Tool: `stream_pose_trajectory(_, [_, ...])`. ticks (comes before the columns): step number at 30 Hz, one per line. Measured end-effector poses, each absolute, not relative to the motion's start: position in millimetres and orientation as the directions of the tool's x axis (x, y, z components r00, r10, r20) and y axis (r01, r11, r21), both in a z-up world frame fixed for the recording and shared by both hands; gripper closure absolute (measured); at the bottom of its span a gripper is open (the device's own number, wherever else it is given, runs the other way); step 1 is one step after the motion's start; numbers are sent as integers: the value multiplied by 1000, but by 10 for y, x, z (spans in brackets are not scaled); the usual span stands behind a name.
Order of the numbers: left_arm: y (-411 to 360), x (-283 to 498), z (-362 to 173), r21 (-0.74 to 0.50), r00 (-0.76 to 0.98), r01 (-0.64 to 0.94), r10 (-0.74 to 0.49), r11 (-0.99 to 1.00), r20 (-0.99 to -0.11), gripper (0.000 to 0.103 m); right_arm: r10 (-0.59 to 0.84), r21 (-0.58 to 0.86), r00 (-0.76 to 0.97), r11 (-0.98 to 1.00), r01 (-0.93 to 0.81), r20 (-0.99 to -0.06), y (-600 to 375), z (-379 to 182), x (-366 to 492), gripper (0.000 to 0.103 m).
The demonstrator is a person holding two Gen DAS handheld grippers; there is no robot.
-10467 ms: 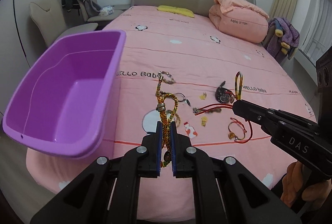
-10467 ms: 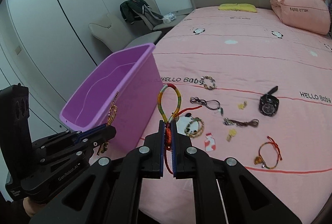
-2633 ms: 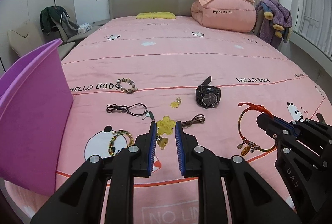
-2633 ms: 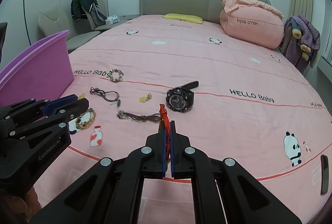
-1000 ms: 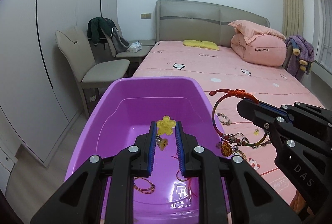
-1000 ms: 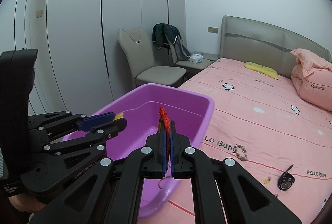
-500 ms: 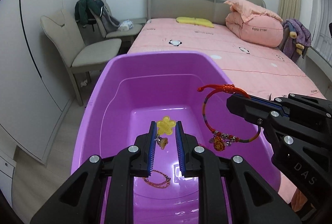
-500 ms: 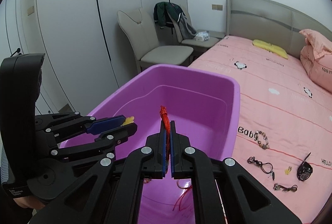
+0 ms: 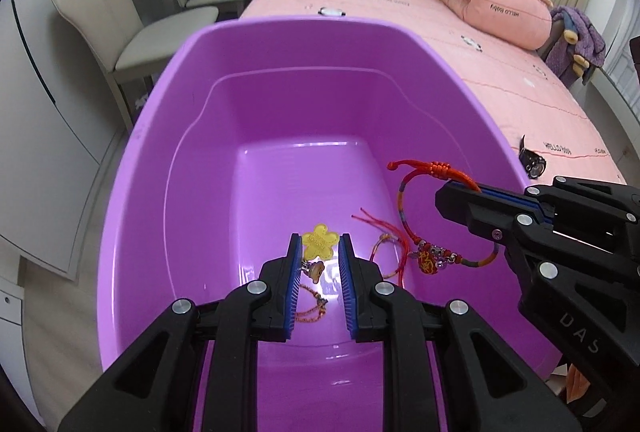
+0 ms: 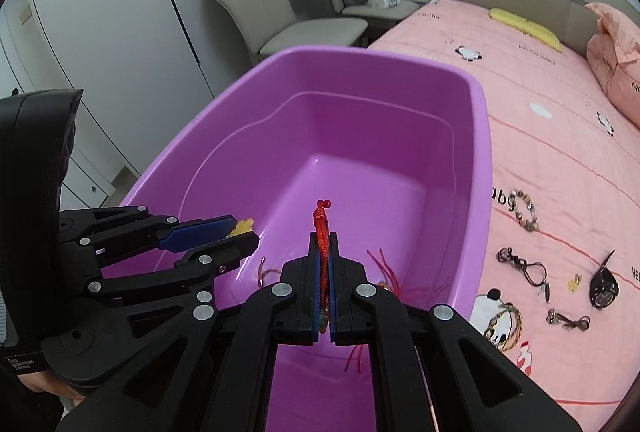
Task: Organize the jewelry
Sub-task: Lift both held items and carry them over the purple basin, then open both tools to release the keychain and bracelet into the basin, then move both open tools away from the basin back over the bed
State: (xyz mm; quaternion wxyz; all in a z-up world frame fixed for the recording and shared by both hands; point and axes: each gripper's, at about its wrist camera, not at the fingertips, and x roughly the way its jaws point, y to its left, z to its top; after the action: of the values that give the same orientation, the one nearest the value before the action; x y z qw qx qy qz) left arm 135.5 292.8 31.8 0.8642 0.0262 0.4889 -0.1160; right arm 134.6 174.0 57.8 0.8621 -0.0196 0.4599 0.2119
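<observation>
A purple plastic bin (image 9: 168, 136) fills both views; its rim also shows in the right wrist view (image 10: 482, 120). My left gripper (image 9: 319, 246) is shut on a yellow flower charm (image 9: 317, 241) and holds it over the bin's inside. My right gripper (image 10: 324, 240) is shut on a red cord bracelet (image 10: 321, 222); in the left wrist view the bracelet (image 9: 404, 204) hangs from its tips with charms at the bottom, above the bin's right side. Red and orange string bracelets (image 9: 384, 240) lie on the bin floor.
The bin stands at the left edge of a pink bed (image 10: 560, 136). On the bedspread lie a bead bracelet (image 10: 526, 214), a black cord necklace (image 10: 528, 266), a black watch (image 10: 604, 288) and other small pieces. A beige chair (image 9: 120, 32) stands beyond the bin.
Both grippers have moved closer and lower over the bin, each keeping hold of its piece. The bin now fills more of both views.
</observation>
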Motion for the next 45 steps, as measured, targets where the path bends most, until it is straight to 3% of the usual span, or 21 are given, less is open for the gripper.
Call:
stream_pose_trajectory(12, [2947, 1344, 254, -51, 460, 226, -153, 973, -875, 84, 329, 165, 439, 914, -371, -836, 1734, 477, 1378, 100])
stream_pose_trajectory(13, [2944, 1338, 257, -47, 458, 227, -150, 973, -876, 83, 328, 164, 435, 914, -372, -838, 1735, 477, 1376, 98])
stream_pose_trajectory(14, [2939, 1344, 266, -43, 458, 227, -146, 973, -877, 83, 329, 166, 430, 913, -374, -841, 1734, 474, 1379, 87])
stream_pose_trajectory(16, [2945, 1348, 280, -22, 460, 217, -122, 976, -879, 68, 324, 164, 424, 914, -371, -846, 1727, 484, 1382, 62])
stream_pose_trajectory(17, [2958, 1356, 300, -13, 465, 207, -110, 978, -878, 63, 313, 156, 436, 920, -359, -844, 1699, 496, 1377, 59])
stream_pose_trajectory(19, [3021, 1351, 337, -17, 476, 180, -102, 983, -874, 40, 325, 171, 441, 920, -352, -837, 1658, 523, 1368, 55])
stream_pose_trajectory(20, [3055, 1345, 359, -25, 483, 169, -105, 985, -869, 37, 327, 175, 442, 920, -350, -835, 1645, 536, 1367, 52])
stream_pose_trajectory(39, [3027, 1229, 486, 31, 491, 145, -45, 989, -870, 35, 337, 182, 459, 919, -349, -822, 1525, 654, 1251, 50])
stream_pose_trajectory(42, [3000, 1186, 529, 35, 498, 142, -41, 989, -866, 28, 343, 193, 461, 920, -341, -818, 1455, 676, 1231, 49])
stream_pose_trajectory(45, [2960, 1147, 568, 39, 505, 138, -37, 990, -863, 28, 347, 200, 464, 920, -337, -815, 1383, 697, 1198, 49])
